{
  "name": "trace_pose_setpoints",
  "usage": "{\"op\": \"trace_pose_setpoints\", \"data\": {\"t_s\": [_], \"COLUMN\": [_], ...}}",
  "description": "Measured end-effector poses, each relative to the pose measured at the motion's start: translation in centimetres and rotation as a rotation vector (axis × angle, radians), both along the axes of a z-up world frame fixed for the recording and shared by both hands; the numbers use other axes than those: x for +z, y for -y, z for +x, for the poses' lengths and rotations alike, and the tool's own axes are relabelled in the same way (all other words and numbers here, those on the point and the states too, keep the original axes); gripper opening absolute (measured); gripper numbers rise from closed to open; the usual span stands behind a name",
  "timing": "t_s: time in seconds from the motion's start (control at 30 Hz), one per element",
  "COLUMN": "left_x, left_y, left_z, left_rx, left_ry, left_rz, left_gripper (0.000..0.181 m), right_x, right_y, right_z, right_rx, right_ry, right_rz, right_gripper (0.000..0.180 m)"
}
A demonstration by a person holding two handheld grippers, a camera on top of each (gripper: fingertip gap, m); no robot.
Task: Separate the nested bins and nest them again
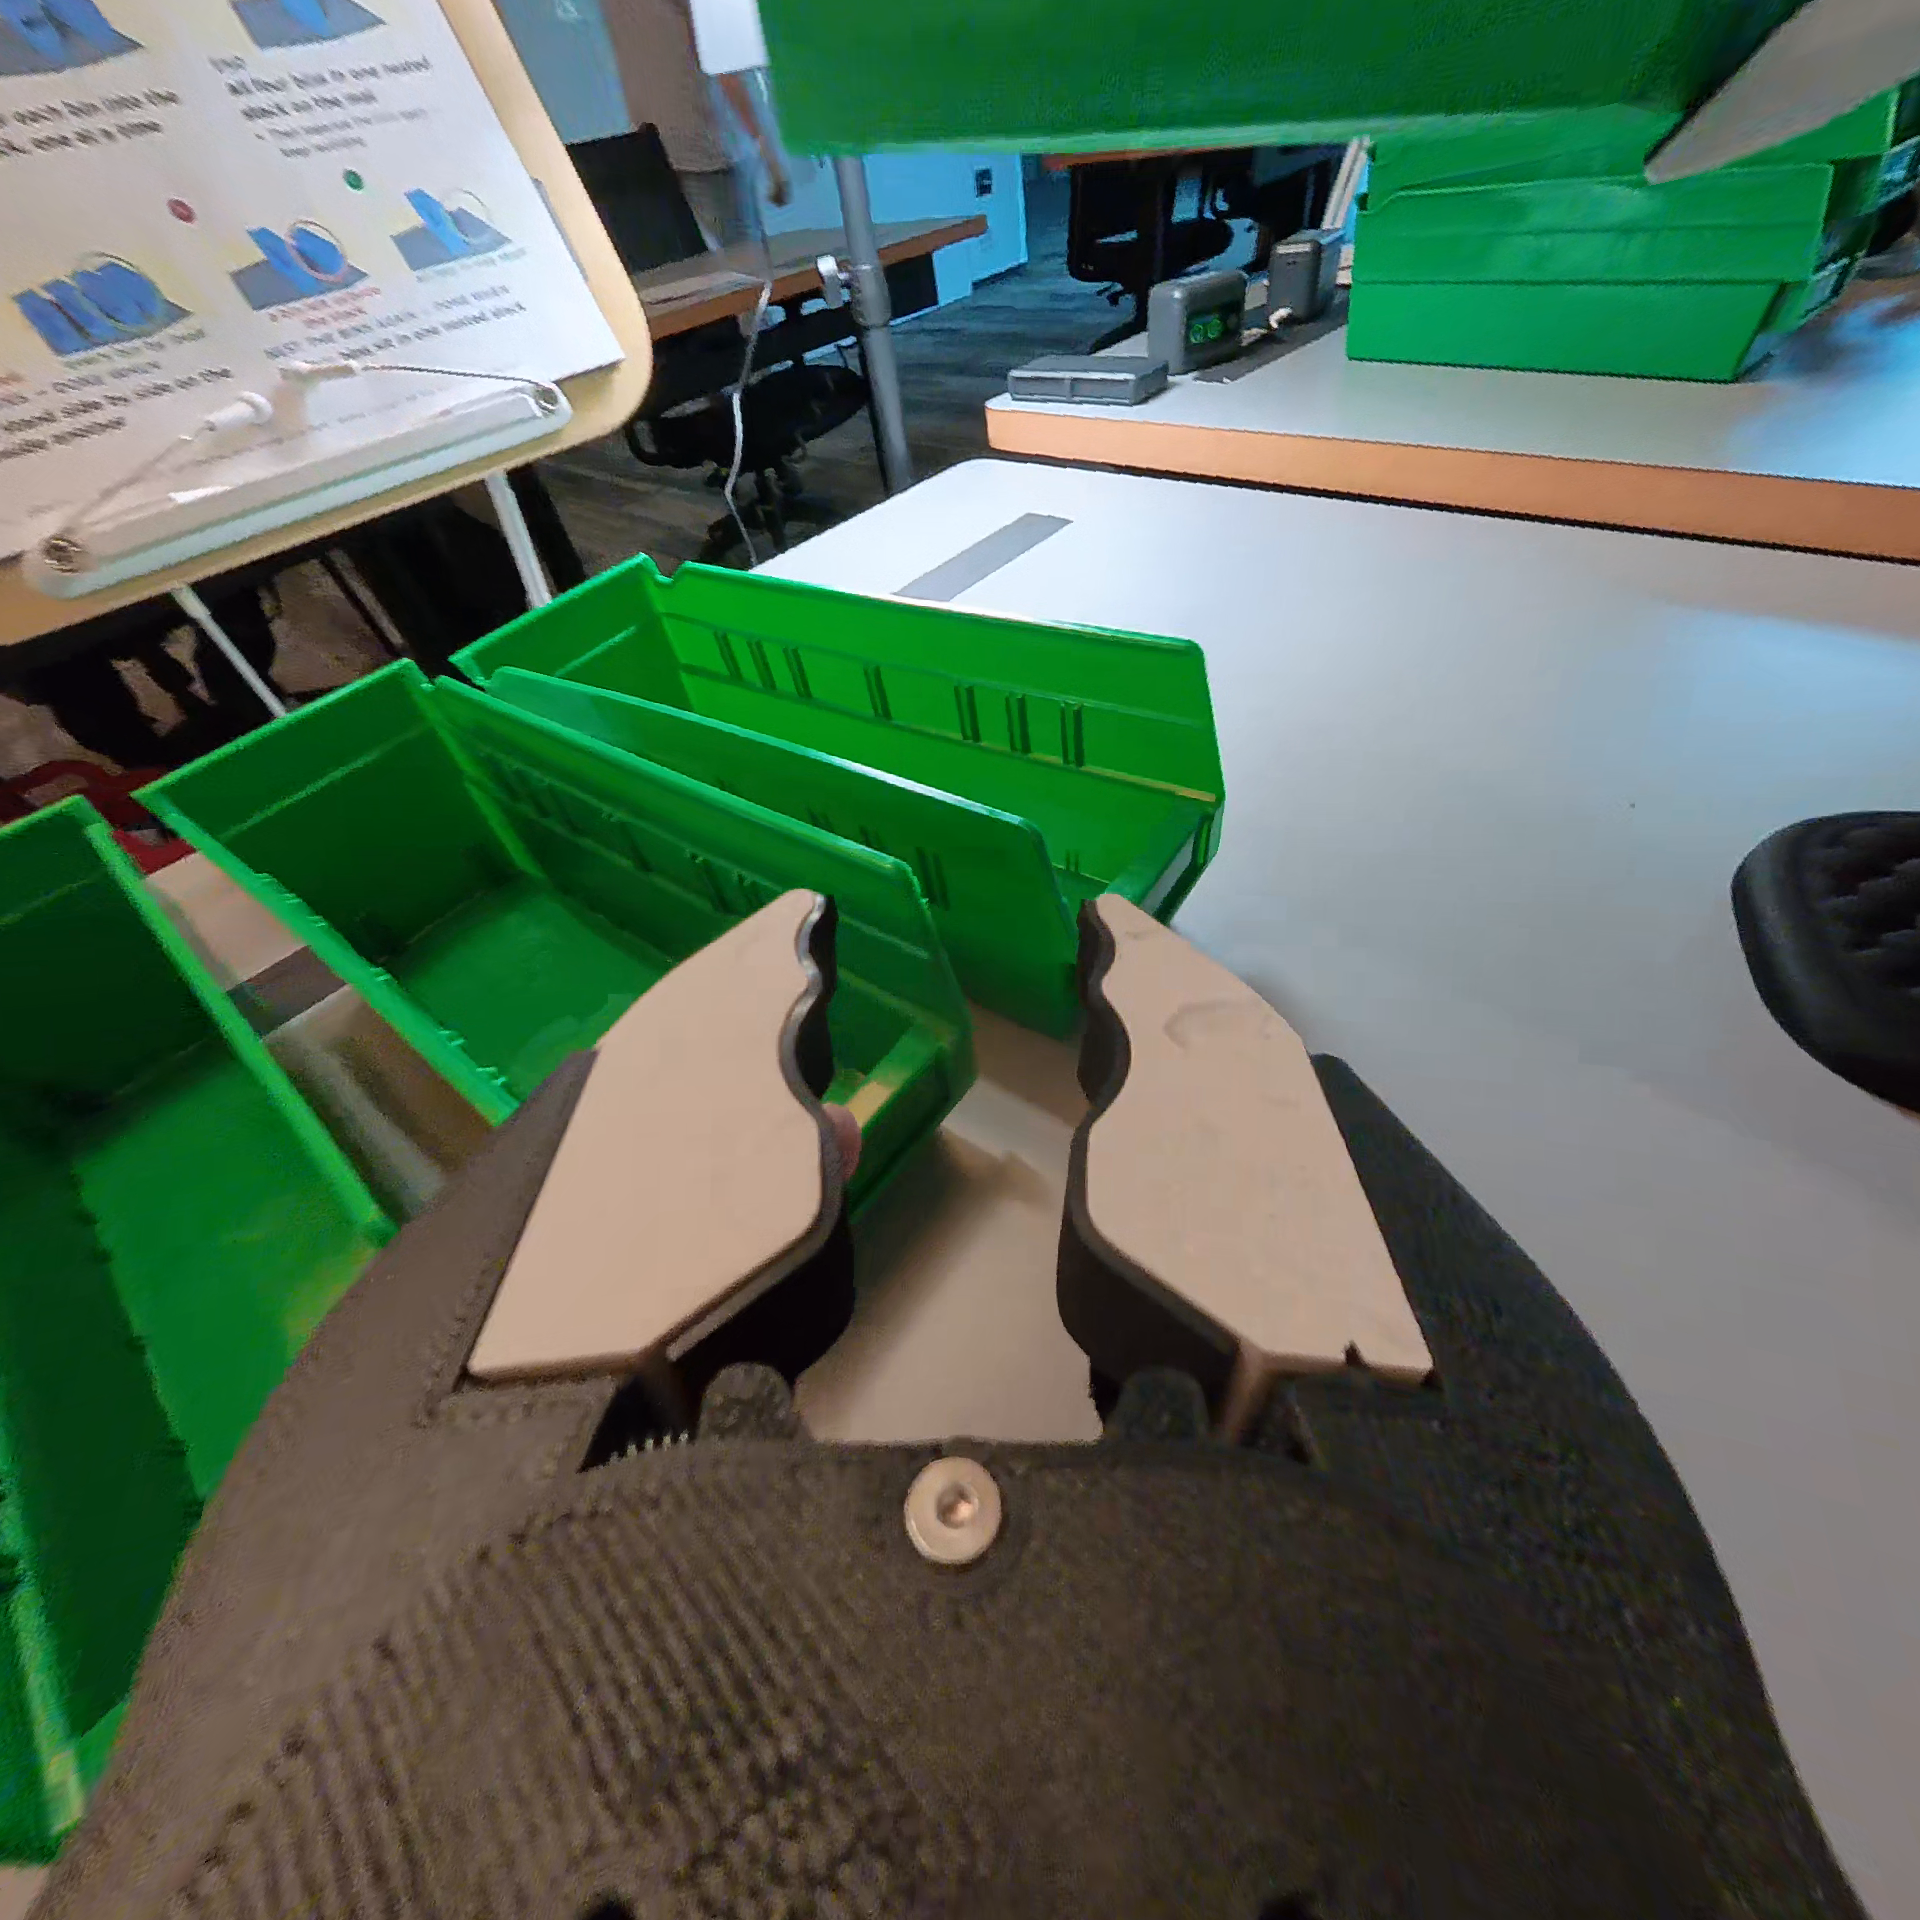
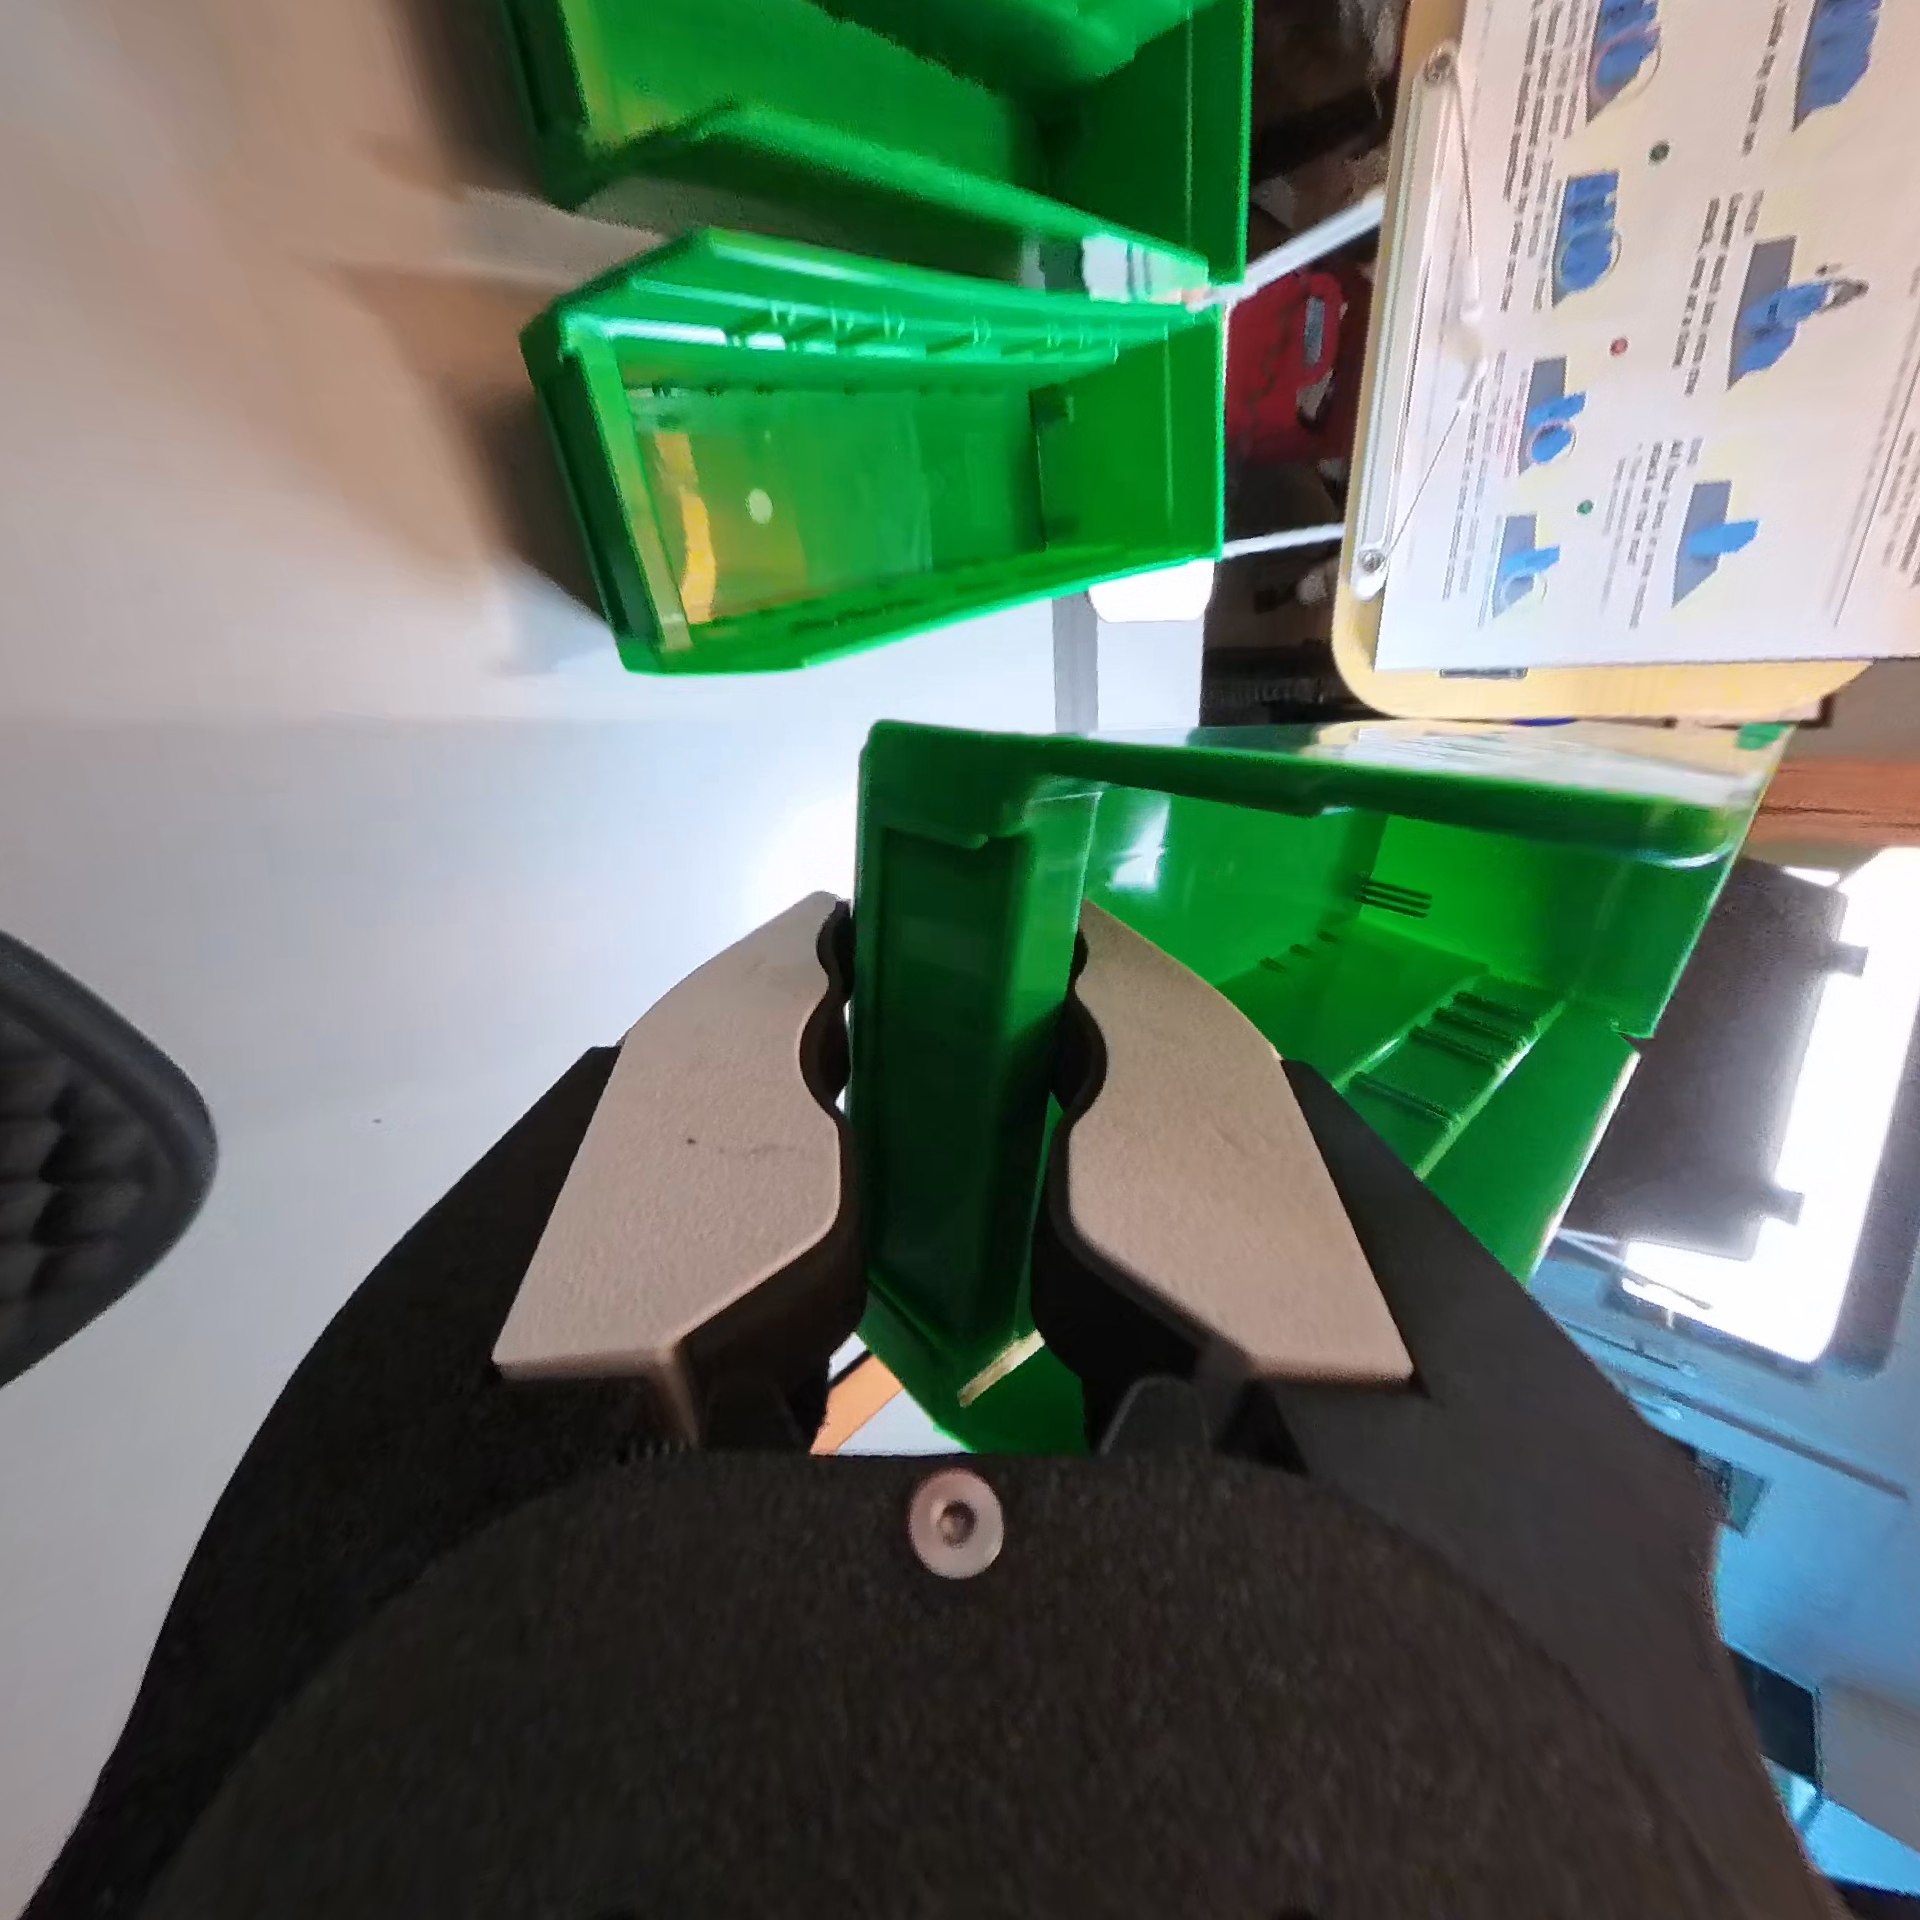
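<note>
Clearly the right gripper (image 2: pixel 961 1023) has its two grey fingers clamped on the thick front lip of a bright green, open-topped, moulded plastic bin (image 2: pixel 1351 935), which it carries in the air, turned on its side in that view; the left wrist view shows the same bin's underside (image 1: pixel 1195 73) high above the white tabletop (image 1: pixel 1507 779). Below, three more green plastic bins of the same kind stand side by side along the table's left edge: a far one (image 1: pixel 935 696), a middle one (image 1: pixel 520 862) and a near one (image 1: pixel 135 1195). The left gripper (image 1: pixel 956 997) hangs over the gap at the middle bin's front corner with its fingers apart, holding nothing. These bins look light, stiff and thin-walled, with glossy, probably slippery sides, so the ribbed front lip or a top rim seems the safest hold; a pinch on a flat side wall would likely slide. Held by one end only, the bin may swing or tip, so nesting it probably wants a level descent. A printed instruction board (image 1: pixel 260 260) stands behind the row.
</note>
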State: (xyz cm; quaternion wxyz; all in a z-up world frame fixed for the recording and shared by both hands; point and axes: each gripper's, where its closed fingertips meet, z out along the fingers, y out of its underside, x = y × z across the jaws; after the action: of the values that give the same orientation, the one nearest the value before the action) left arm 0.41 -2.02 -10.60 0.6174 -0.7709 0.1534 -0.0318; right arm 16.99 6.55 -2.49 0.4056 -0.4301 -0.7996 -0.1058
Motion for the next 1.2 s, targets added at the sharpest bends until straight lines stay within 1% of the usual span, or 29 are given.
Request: {"op": "trace_pose_setpoints", "data": {"t_s": [0.2,0.43,0.63,0.87,1.07,1.2], "left_x": [1.8,3.5,4.7,4.5,3.5,2.9], "left_y": [1.9,3.4,3.7,3.8,3.9,4.1], "left_z": [-0.6,-0.4,0.5,1.4,0.8,0.1], "left_rx": [0.029,0.030,0.018,0.018,0.075,0.117], "left_ry": [0.024,0.027,-0.002,-0.024,-0.012,0.004], "left_rz": [0.045,-0.013,-0.036,-0.060,-0.095,-0.106], "left_gripper": [0.046,0.044,0.045,0.044,0.041,0.041], "right_x": [-2.4,-6.0,-9.0,-13.2,-16.5,-18.0], "right_y": [-2.4,-4.3,-5.5,-6.3,-7.5,-8.1], "right_z": [2.1,3.7,4.5,4.4,3.3,2.3], "right_rx": [-0.038,-0.045,-0.011,0.022,0.035,0.041], "right_ry": [0.010,0.032,0.056,0.106,0.115,0.118], "right_rz": [0.024,0.032,0.041,-0.003,-0.023,-0.035], "right_gripper": [0.036,0.036,0.036,0.036,0.036,0.036]}}
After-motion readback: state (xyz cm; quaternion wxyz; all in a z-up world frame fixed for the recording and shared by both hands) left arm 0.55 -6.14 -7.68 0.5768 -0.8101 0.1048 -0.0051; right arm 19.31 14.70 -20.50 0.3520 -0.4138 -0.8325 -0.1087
